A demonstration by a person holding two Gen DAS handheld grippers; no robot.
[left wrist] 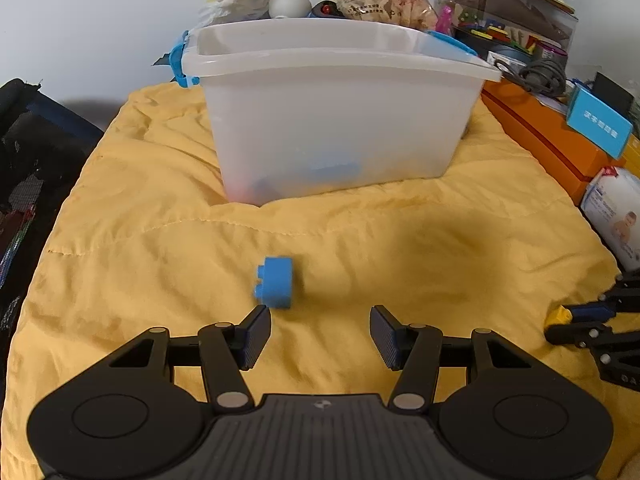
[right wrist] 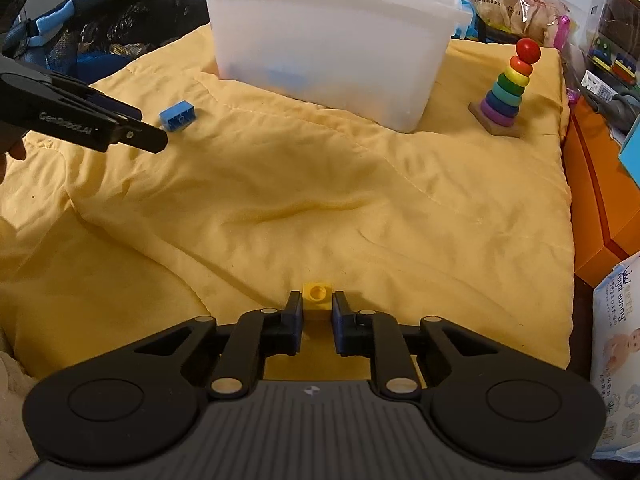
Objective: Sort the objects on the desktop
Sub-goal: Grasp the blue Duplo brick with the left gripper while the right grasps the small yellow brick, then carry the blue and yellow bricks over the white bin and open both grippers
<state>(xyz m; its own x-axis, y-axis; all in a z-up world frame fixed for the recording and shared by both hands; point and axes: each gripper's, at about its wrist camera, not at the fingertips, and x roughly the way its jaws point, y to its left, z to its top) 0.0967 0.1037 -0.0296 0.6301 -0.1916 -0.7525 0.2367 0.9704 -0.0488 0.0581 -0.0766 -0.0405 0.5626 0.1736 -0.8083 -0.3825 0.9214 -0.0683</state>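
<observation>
The small yellow building brick (right wrist: 317, 301) sits on the yellow quilt (right wrist: 320, 200) at the near edge of the right wrist view, stud facing up, clamped between the pads of the right gripper (right wrist: 317, 312), whose jaws have closed onto its two sides; in the left wrist view the same brick (left wrist: 559, 313) shows as a yellow speck at the tip of that gripper (left wrist: 560, 322) at the far right edge; the blue building brick (left wrist: 276, 283) lies on its side on the quilt (left wrist: 160, 240), studs pointing left, just beyond the left gripper (left wrist: 319, 332), whose jaws stand wide apart with nothing between them, the brick being closer to the left finger; from the right wrist view this blue brick (right wrist: 179, 116) lies at the left, just past the tip of the left gripper (right wrist: 154, 140); the translucent white storage bin (left wrist: 340, 128) stands upright on the far part of the quilt, with blue shapes showing faintly through its wall; to the right of the bin (right wrist: 332, 48) a rainbow ring stacker (right wrist: 505, 92) stands upright on its wooden base; an orange box (left wrist: 548, 136) and a pack of baby wipes (left wrist: 612, 212) lie along the right edge; snack bags and toys crowd the far side behind the bin.
</observation>
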